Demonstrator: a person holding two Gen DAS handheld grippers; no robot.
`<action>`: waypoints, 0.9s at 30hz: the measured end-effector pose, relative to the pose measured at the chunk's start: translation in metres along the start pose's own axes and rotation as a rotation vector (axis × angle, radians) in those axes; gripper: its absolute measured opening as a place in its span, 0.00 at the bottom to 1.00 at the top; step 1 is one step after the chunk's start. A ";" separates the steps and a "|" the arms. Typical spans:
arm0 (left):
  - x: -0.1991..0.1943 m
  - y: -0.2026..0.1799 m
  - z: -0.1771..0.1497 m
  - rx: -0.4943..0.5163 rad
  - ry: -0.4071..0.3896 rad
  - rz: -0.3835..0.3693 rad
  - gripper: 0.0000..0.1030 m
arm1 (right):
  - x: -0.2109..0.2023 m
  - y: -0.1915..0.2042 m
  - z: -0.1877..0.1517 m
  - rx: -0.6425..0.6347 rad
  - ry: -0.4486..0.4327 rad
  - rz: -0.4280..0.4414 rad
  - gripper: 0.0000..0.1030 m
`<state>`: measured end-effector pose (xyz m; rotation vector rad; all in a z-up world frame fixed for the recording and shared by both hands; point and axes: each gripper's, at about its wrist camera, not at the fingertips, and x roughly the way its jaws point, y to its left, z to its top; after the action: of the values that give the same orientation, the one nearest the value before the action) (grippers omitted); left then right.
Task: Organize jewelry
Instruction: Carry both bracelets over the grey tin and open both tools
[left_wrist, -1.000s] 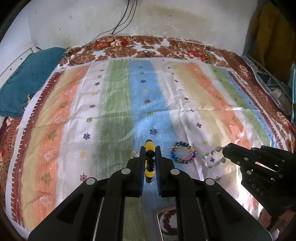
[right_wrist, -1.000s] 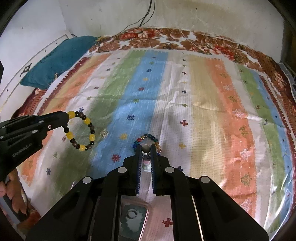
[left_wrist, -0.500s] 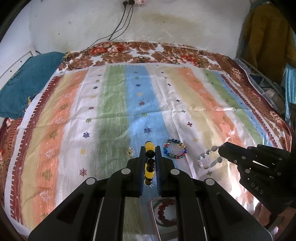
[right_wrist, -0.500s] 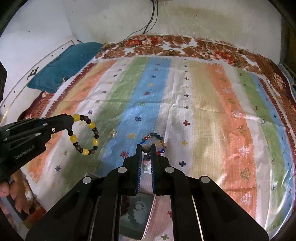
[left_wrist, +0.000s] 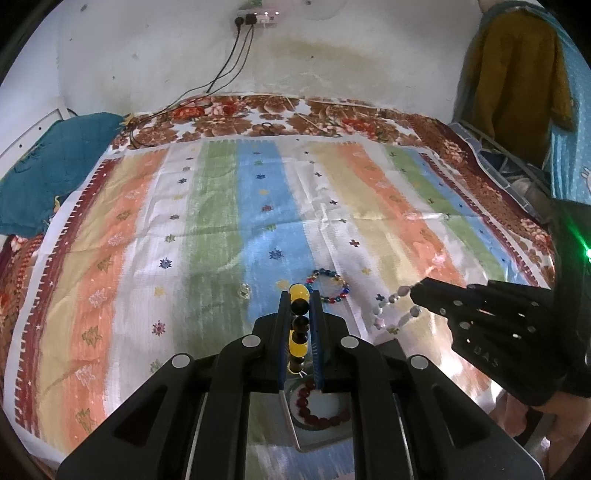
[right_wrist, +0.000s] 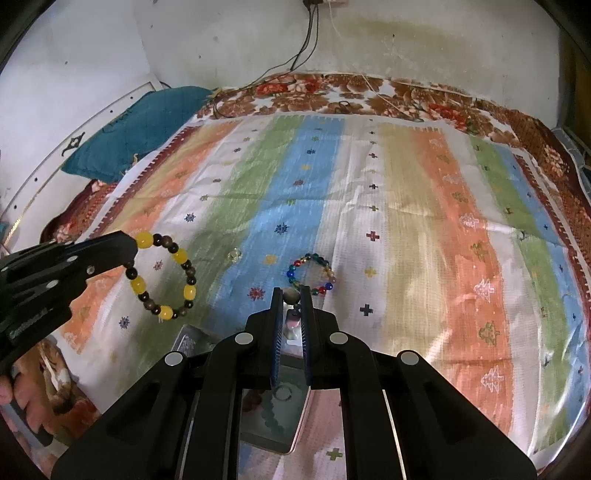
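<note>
Clearly two tools over a bed with striped bedspread. Left tool pinching yellow-and-dark bead bracelet; from left wrist only an edge-on column of beads seen between the pressed-in pads, rest hidden behind tool body. From right wrist same bracelet hanging as full loop off left tool tip, above the bedspread, not touching it as far as visible.

Right tool pinching pale bead bracelet; in right wrist view only a dark bead and a pinkish bead seen in narrow gap between pads, rest cut off. In left wrist view loop dangling from right tool tip, pale beads washed out by glare, colours hard to call.

Multicolour bead bracelet lying flat on bedspread, between the two tools, apart from both. Small clear bead or ring on bedspread left of it, too small to identify.

Shiny tray under left tool, mostly hidden; dark red bead bracelet inside, partly covered. Tray under right tool too, contents blurred: maybe a ring and greenish beads, cannot tell.

Teal pillow at far left, cut by frame edge. Cables down wall.
</note>
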<state>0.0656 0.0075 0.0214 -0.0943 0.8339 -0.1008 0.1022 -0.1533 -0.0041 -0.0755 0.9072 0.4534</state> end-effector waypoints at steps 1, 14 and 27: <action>-0.001 -0.001 -0.001 0.004 0.001 -0.002 0.09 | -0.002 -0.001 -0.001 0.003 -0.003 0.002 0.10; -0.012 -0.011 -0.015 0.030 -0.002 -0.035 0.09 | -0.018 0.006 -0.015 -0.015 -0.026 0.025 0.10; -0.011 -0.014 -0.031 0.016 0.037 -0.048 0.09 | -0.022 0.017 -0.031 -0.036 -0.004 0.039 0.10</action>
<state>0.0343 -0.0065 0.0108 -0.0976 0.8674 -0.1546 0.0606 -0.1537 -0.0046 -0.0901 0.8982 0.5057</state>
